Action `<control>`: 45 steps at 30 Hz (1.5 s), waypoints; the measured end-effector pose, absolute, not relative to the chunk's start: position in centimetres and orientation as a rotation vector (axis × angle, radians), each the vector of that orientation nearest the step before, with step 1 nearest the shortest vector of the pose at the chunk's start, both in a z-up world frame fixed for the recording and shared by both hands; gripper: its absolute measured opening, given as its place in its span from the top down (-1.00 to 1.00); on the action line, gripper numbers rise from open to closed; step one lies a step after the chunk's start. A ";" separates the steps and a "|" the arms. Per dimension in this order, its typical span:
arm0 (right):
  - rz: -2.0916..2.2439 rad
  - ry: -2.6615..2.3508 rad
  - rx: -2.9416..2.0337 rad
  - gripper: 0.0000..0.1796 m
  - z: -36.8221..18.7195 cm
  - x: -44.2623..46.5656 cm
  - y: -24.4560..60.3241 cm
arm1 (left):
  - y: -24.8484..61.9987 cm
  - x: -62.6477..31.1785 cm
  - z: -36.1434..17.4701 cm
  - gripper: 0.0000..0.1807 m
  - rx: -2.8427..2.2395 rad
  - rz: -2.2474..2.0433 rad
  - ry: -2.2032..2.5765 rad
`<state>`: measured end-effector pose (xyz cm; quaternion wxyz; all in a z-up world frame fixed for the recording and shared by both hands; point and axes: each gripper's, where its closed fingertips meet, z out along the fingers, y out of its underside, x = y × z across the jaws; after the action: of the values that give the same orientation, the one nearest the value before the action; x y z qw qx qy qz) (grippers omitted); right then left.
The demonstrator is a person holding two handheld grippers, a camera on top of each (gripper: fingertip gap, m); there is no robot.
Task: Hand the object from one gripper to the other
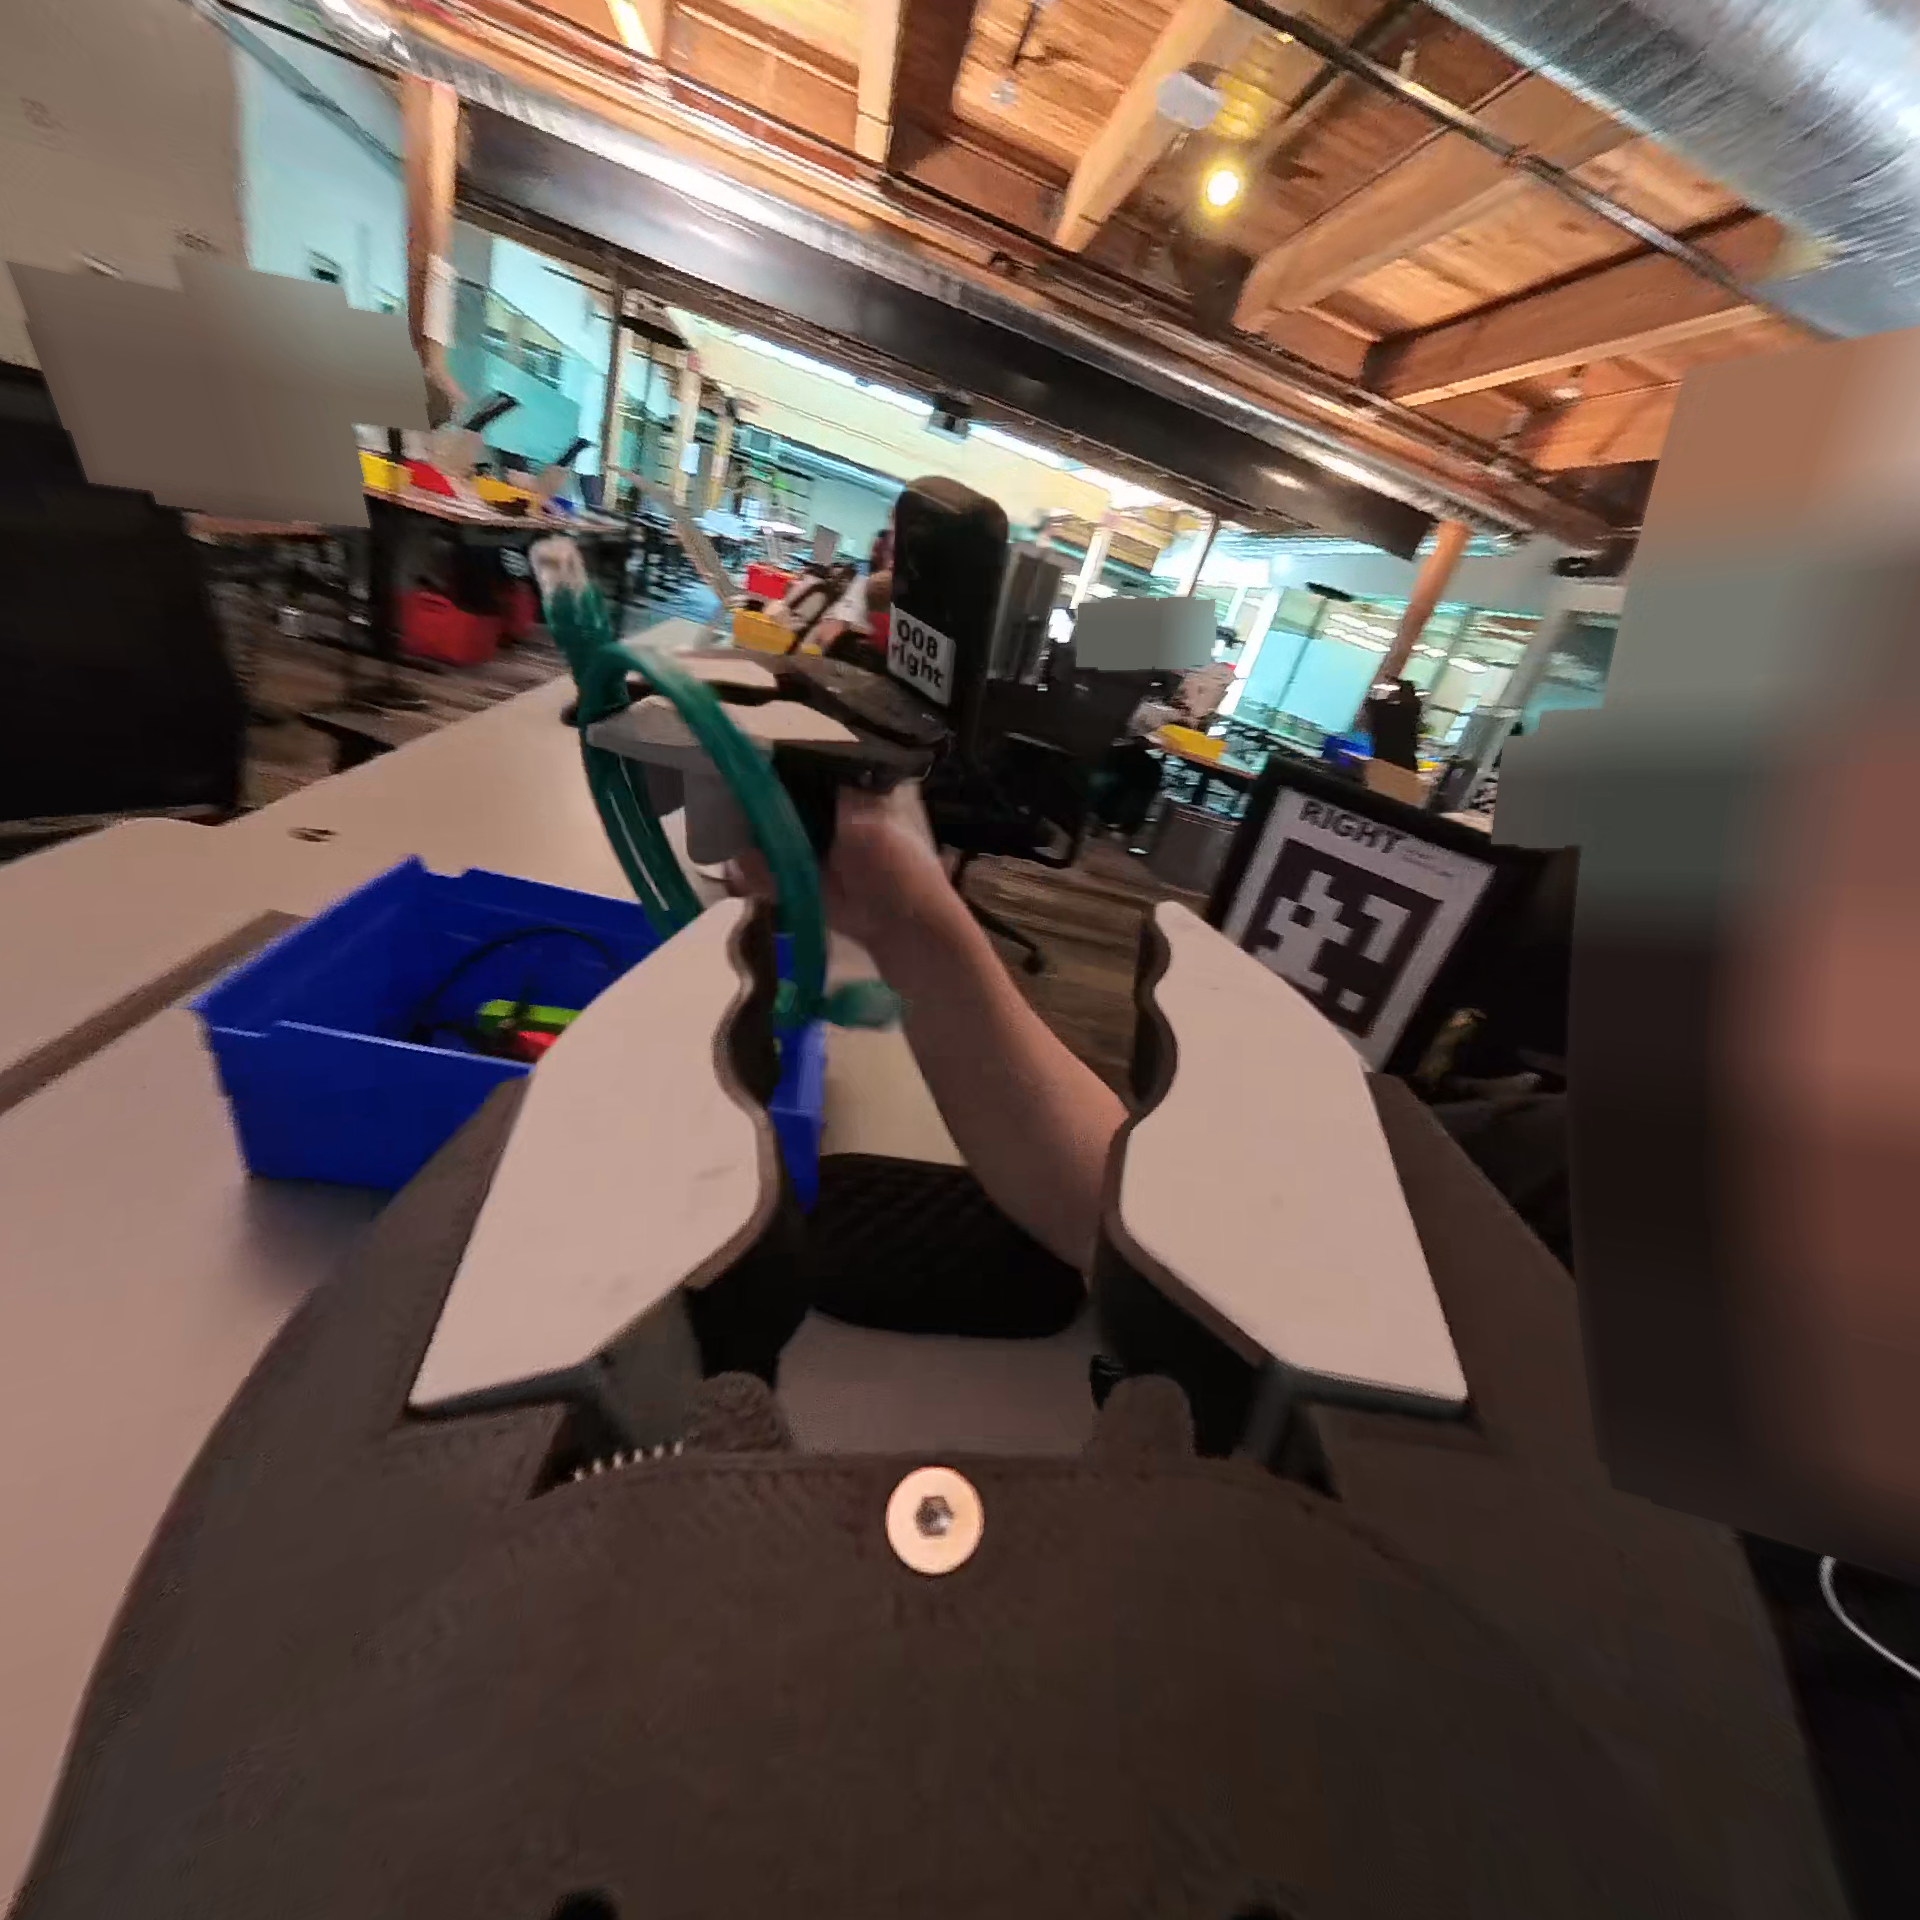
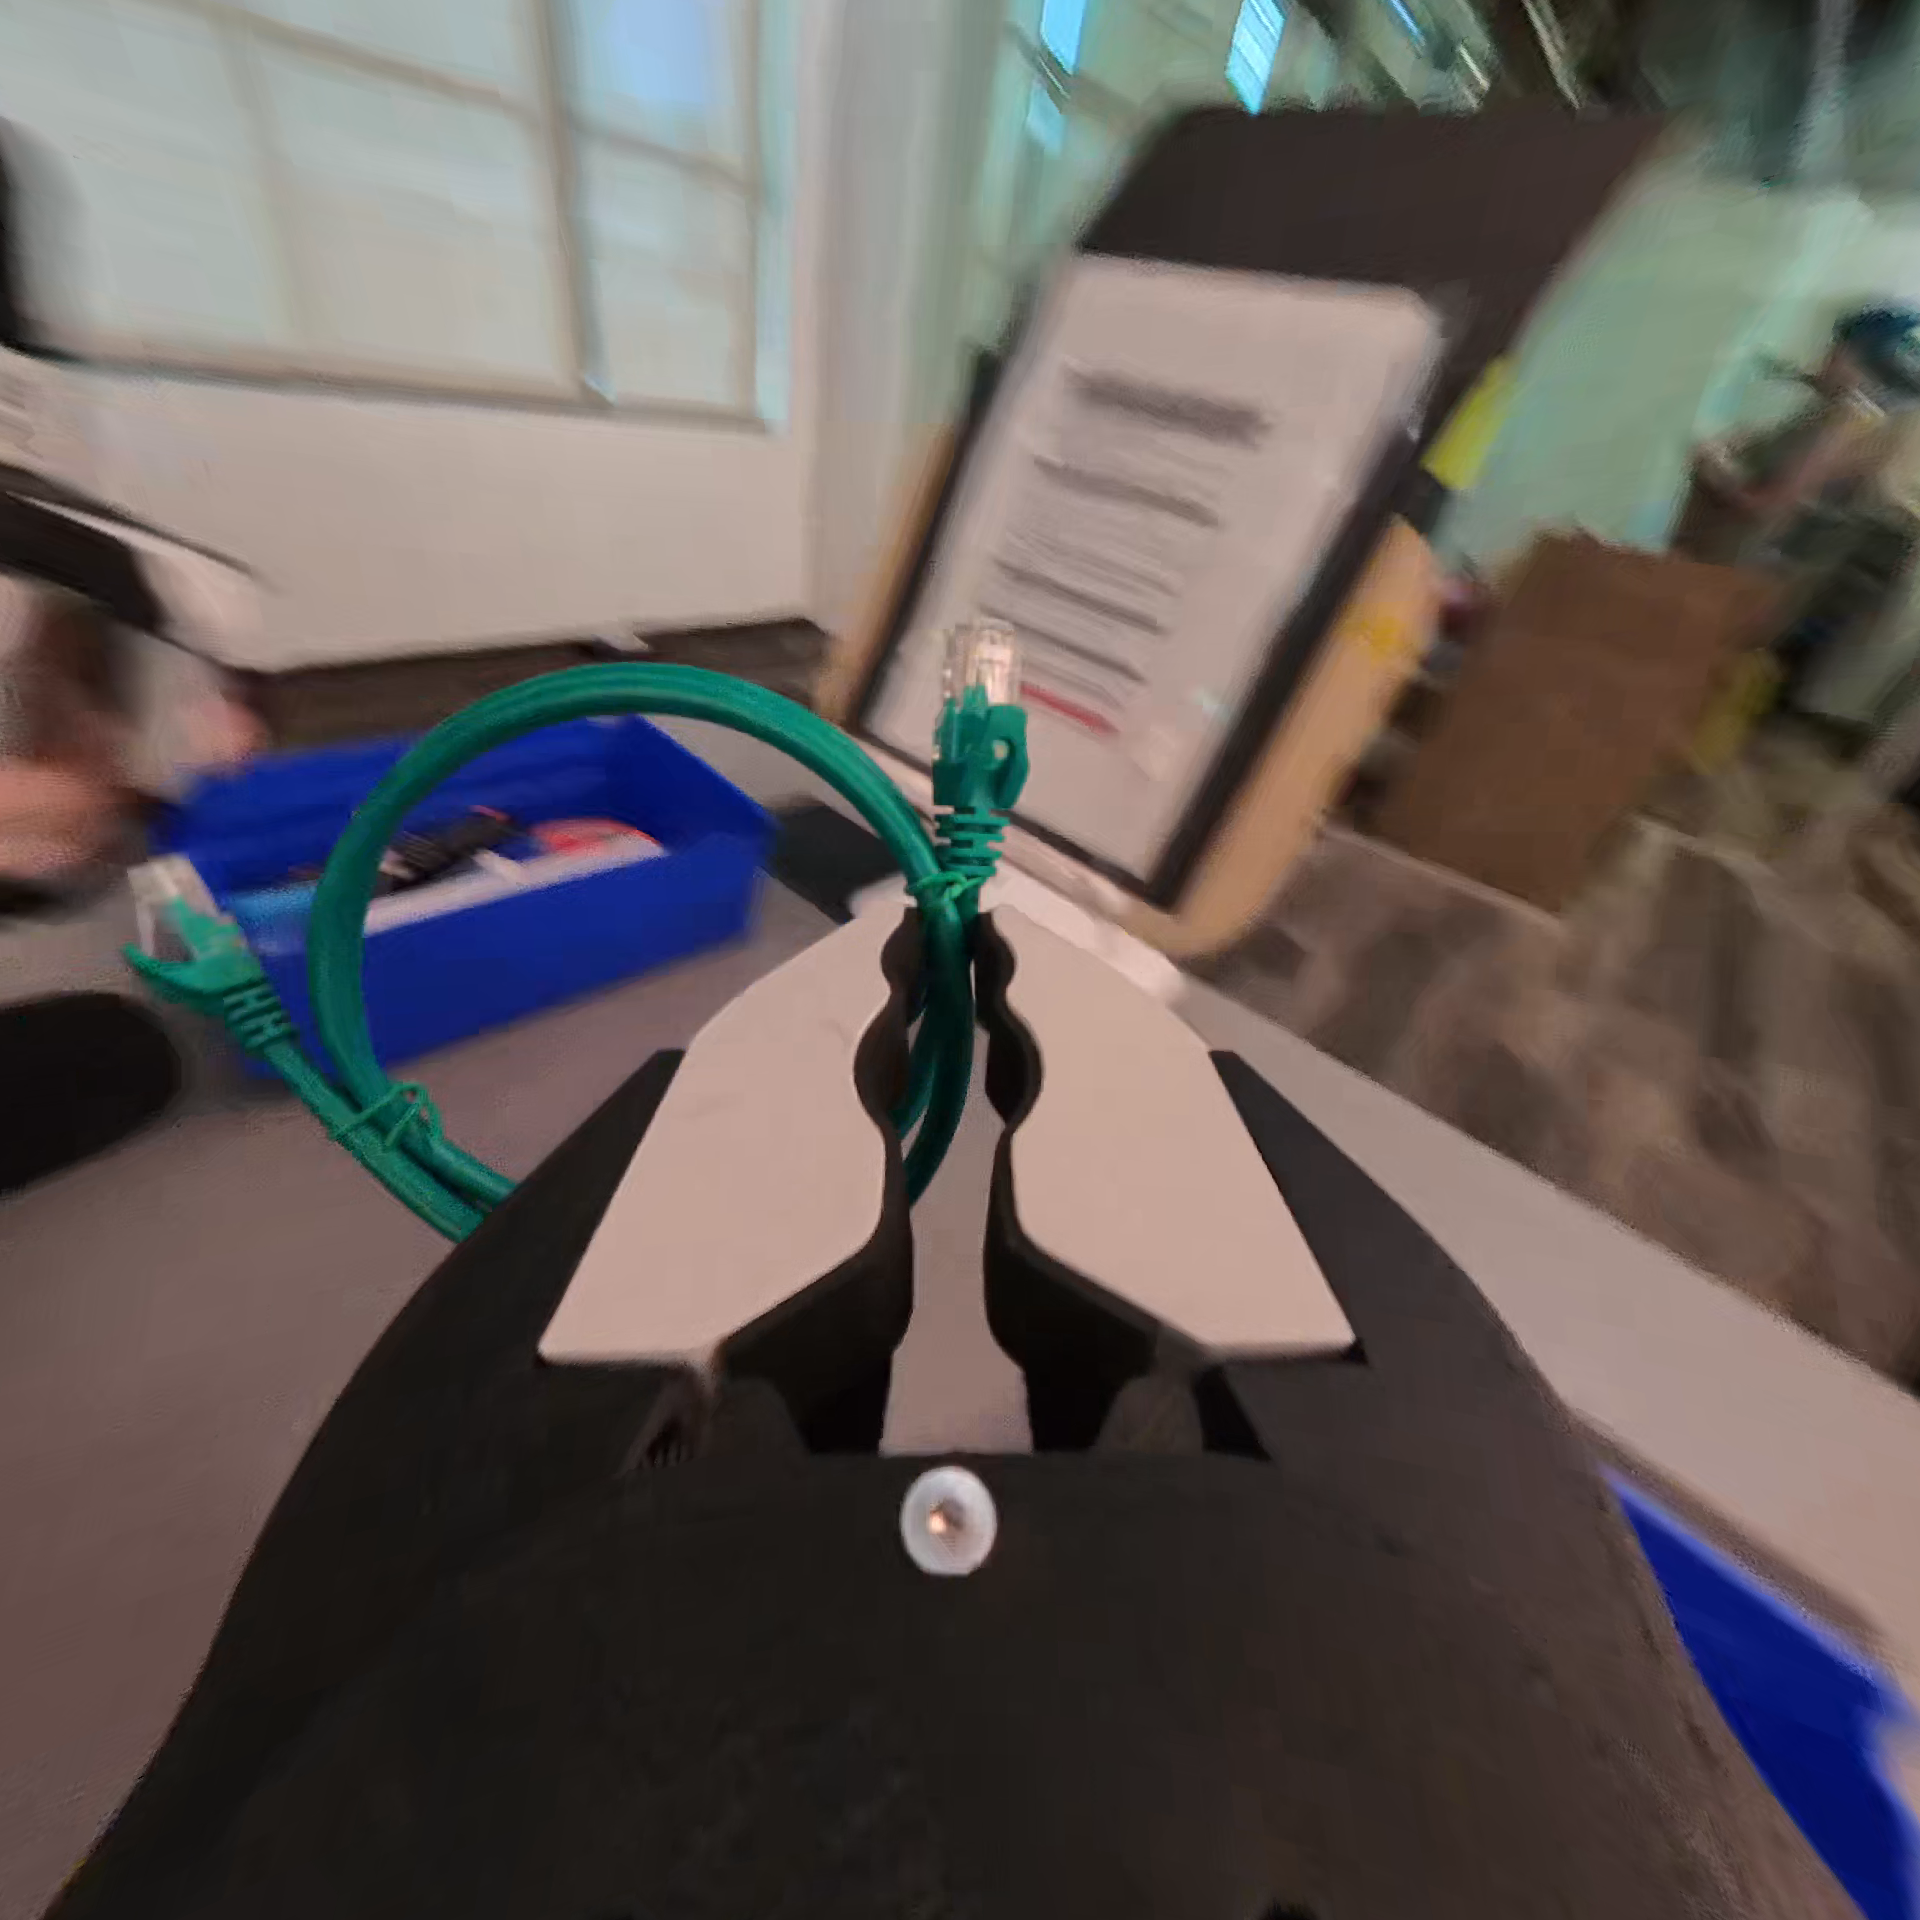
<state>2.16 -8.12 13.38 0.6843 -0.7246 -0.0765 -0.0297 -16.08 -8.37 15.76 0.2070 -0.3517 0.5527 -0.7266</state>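
The right gripper (image 2: 948, 935) is clenched on a green network cable (image 2: 582, 696), a short coiled one bound with thin green ties. Its 2 fingers press the doubled cable near the tips, in the middle of the right wrist view. One clear plug (image 2: 979, 665) stands upright above the tips, and the other plug (image 2: 166, 894) hangs at the left edge of the frame. The loop of the cable curves to the left, in front of a blue bin (image 2: 499, 935) on the grey table (image 2: 156, 1299).

In the left wrist view the left gripper (image 1: 948, 925) is released, with its 2 fingers wide apart and nothing between them. Beyond them, in the centre of the frame, the right gripper (image 1: 727, 738) holds the cable (image 1: 769, 821) up in the air, carried by a hand (image 1: 883, 873). The cable seems close to the left finger's tip, but because of blur I cannot tell if it touches. The blue bin (image 1: 312, 1049) is at the middle left, and a board with a black-and-white marker (image 1: 1340, 935) leans at the right.
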 end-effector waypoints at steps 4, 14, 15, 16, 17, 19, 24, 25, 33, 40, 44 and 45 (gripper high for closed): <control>-0.278 0.224 -1.949 0.87 6.8 14.9 -12.6 | -5.9 -17.1 16.6 0.31 -0.983 -1.843 1.473; -0.327 0.736 -2.300 0.86 -8.5 24.2 -15.3 | -2.8 -17.0 15.1 0.40 -1.142 -1.607 1.464; -0.337 0.746 -2.323 0.86 -9.2 24.4 -15.2 | -2.3 -16.8 14.8 0.40 -1.167 -1.571 1.457; -0.333 0.753 -2.340 0.86 -9.9 24.4 -15.1 | -1.8 -16.7 14.5 0.40 -1.193 -1.536 1.446; -0.328 0.763 -2.349 0.85 -10.3 24.4 -15.0 | -1.2 -16.6 14.2 0.40 -1.218 -1.502 1.438; -0.322 0.770 -2.380 0.81 -10.7 24.5 -15.3 | 0.0 -16.4 13.5 0.40 -1.273 -1.410 1.429; -0.567 0.758 -2.248 0.36 -6.4 26.1 -15.9 | 6.5 -17.1 11.5 0.36 -1.426 -0.925 1.300; -0.634 0.751 -2.187 0.32 -4.8 26.3 -16.0 | 8.2 -17.6 11.1 0.36 -1.458 -0.804 1.259; -0.945 0.642 -1.800 0.28 7.3 22.3 -16.2 | 15.1 -21.9 8.4 0.37 -1.677 -0.373 1.128; -0.993 0.535 -1.743 0.29 10.5 18.8 -15.0 | 17.1 -25.4 5.2 0.40 -1.882 -0.289 1.169; -0.955 0.485 -1.762 0.29 10.4 17.6 -13.9 | 18.3 -27.6 3.9 0.44 -1.978 -0.265 1.155; -0.937 0.475 -1.758 0.29 10.6 17.3 -13.7 | 18.4 -28.1 3.4 0.45 -2.008 -0.264 1.157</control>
<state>17.25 -13.72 10.60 0.5199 -0.7332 0.1982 -0.3910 -28.14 18.44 3.44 0.3939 -0.7914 0.4559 -0.1040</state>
